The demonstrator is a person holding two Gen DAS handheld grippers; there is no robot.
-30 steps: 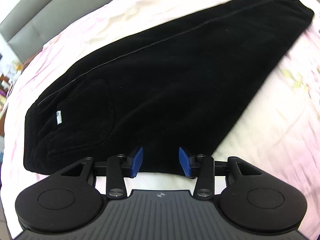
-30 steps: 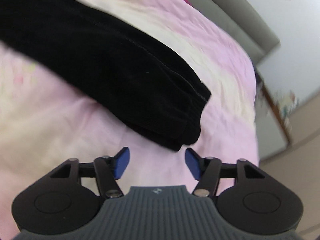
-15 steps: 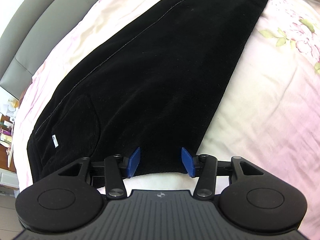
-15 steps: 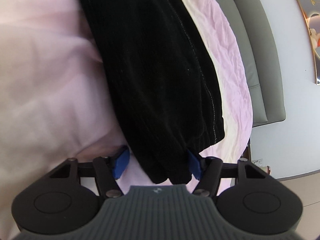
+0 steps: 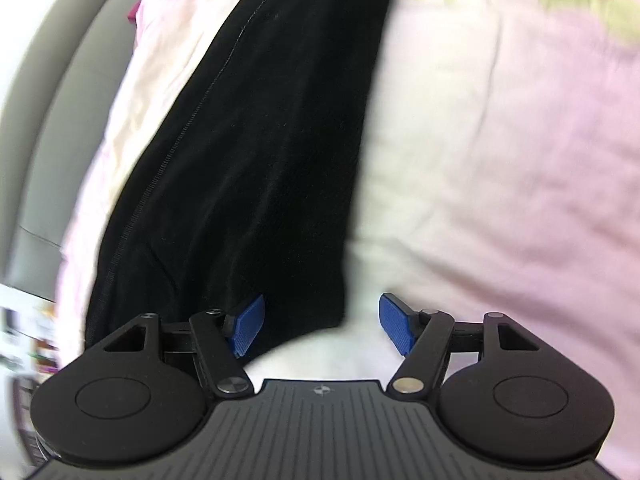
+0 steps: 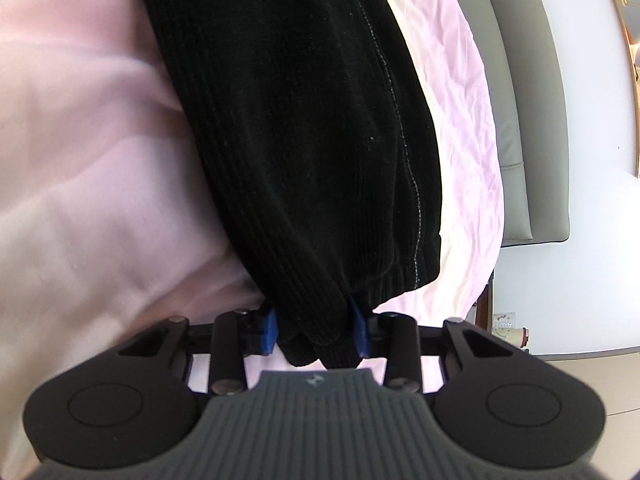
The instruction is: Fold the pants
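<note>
Pants cuff now being pinched by the closing right gripper – left gripper, widened, holds nothing, so lifting's next, probably.

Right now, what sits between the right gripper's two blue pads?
In the right wrist view, the black pants' cuff end fills the gap of the right gripper, whose jaws are closing on it.

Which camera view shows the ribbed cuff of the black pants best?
The right wrist view: the ribbed cuff fills its centre, bunched between the closing jaws of the right gripper. The left wrist view shows only another part of the black pants.
</note>
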